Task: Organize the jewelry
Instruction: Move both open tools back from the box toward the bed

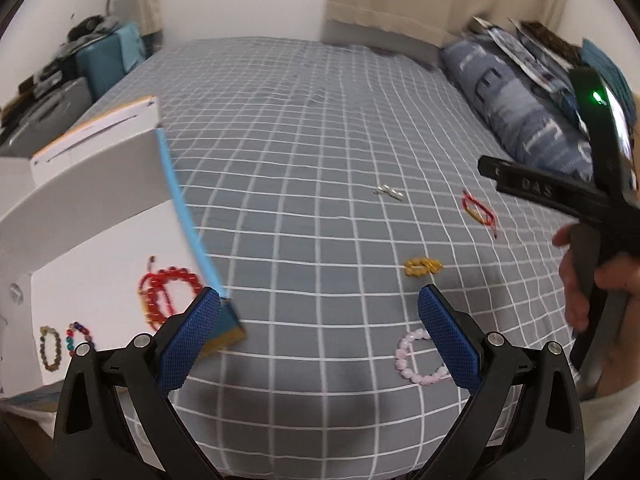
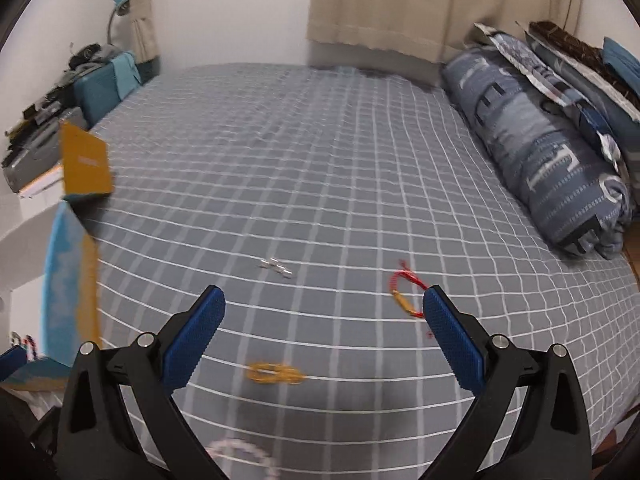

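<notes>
An open white box (image 1: 92,264) with a blue rim lies at the left on the grey checked bed; inside it are a red bead bracelet (image 1: 168,294), a multicoloured one (image 1: 78,336) and a brownish one (image 1: 51,348). On the bedspread lie a pink bead bracelet (image 1: 416,356), a yellow bracelet (image 1: 422,267), a red cord bracelet (image 1: 478,210) and small silver pieces (image 1: 389,192). My left gripper (image 1: 320,340) is open and empty, between the box and the pink bracelet. My right gripper (image 2: 322,340) is open and empty above the yellow bracelet (image 2: 276,374), with the red cord bracelet (image 2: 406,294) by its right finger.
A rolled blue duvet (image 2: 540,148) and stacked pillows line the right side. A cluttered stand with a teal case (image 2: 100,88) and a lamp sits far left. The box's yellow lid flap (image 2: 84,162) stands up. A hand (image 1: 584,292) holds the right gripper.
</notes>
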`<state>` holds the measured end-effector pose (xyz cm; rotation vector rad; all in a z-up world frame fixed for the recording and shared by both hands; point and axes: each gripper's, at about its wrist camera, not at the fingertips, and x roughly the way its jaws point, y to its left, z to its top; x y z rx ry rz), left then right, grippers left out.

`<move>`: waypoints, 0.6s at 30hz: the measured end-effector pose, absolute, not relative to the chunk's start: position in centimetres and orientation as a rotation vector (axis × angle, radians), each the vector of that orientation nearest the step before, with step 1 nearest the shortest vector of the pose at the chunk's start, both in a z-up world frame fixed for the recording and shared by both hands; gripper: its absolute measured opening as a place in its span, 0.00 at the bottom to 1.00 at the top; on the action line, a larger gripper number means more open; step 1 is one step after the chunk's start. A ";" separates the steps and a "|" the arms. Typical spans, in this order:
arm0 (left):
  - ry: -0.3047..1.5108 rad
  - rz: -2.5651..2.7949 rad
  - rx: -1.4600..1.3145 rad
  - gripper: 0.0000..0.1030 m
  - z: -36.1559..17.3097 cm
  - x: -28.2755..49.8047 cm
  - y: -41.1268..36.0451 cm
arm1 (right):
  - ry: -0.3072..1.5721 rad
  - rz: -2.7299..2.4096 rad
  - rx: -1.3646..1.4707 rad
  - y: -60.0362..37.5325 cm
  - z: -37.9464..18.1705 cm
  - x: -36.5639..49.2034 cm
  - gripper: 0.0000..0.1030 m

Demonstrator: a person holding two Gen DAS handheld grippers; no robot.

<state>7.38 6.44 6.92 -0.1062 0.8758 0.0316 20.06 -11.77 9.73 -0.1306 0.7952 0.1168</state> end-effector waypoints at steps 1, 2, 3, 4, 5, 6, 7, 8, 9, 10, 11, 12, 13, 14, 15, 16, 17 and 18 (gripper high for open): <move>0.879 0.021 -0.092 0.94 6.6 7.6 5.6 | 0.803 0.107 -0.131 -12.6 9.3 20.6 0.93; 0.886 0.005 -0.088 0.94 6.1 7.8 4.8 | 0.809 0.098 -0.131 -13.4 8.9 21.0 0.92; 0.896 -0.002 -0.084 0.94 5.8 8.1 4.3 | 0.817 0.096 -0.126 -14.1 8.4 21.6 0.92; 0.906 -0.007 -0.082 0.94 5.3 8.4 3.7 | 0.829 0.092 -0.122 -14.7 7.9 22.1 0.92; 0.907 -0.011 -0.083 0.94 5.0 8.6 3.3 | 0.837 0.091 -0.120 -15.1 7.6 22.5 0.92; 0.910 -0.011 -0.080 0.94 4.6 8.8 3.0 | 0.848 0.093 -0.115 -15.7 7.0 23.1 0.92; 0.923 -0.009 -0.071 0.94 3.9 9.1 2.4 | 0.854 0.095 -0.115 -16.1 6.7 23.6 0.92; 0.934 -0.015 -0.064 0.94 3.4 9.2 1.9 | 0.862 0.099 -0.116 -16.5 6.2 24.1 0.91; 0.946 -0.025 -0.054 0.94 2.6 9.5 1.3 | 0.870 0.103 -0.113 -17.0 5.7 24.6 0.91; 0.956 -0.026 -0.045 0.94 2.1 9.7 0.9 | 0.880 0.111 -0.105 -17.5 5.2 25.2 0.91; 0.965 -0.025 -0.032 0.94 1.5 9.9 0.4 | 0.887 0.116 -0.098 -17.9 4.7 25.7 0.90; 0.969 -0.027 -0.022 0.94 0.9 10.0 0.1 | 0.893 0.113 -0.097 -18.2 4.3 26.1 0.90; 0.976 -0.028 -0.007 0.94 0.0 10.1 -0.6 | 0.906 0.114 -0.092 -18.7 3.7 26.7 0.88; 0.986 -0.028 0.006 0.94 -0.8 10.2 -1.0 | 0.921 0.118 -0.085 -19.1 3.1 27.3 0.86; 0.992 -0.032 0.010 0.94 -1.2 10.2 -1.1 | 0.930 0.117 -0.083 -19.4 2.6 27.7 0.85; 1.002 -0.038 0.014 0.94 -2.0 10.4 -1.4 | 0.944 0.112 -0.090 -19.6 1.9 28.4 0.84; 1.007 -0.041 0.013 0.94 -2.5 10.5 -1.7 | 0.949 0.111 -0.096 -19.8 1.5 28.8 0.83; 1.013 -0.047 0.016 0.94 -3.1 10.6 -1.9 | 0.955 0.106 -0.106 -20.0 1.0 29.3 0.83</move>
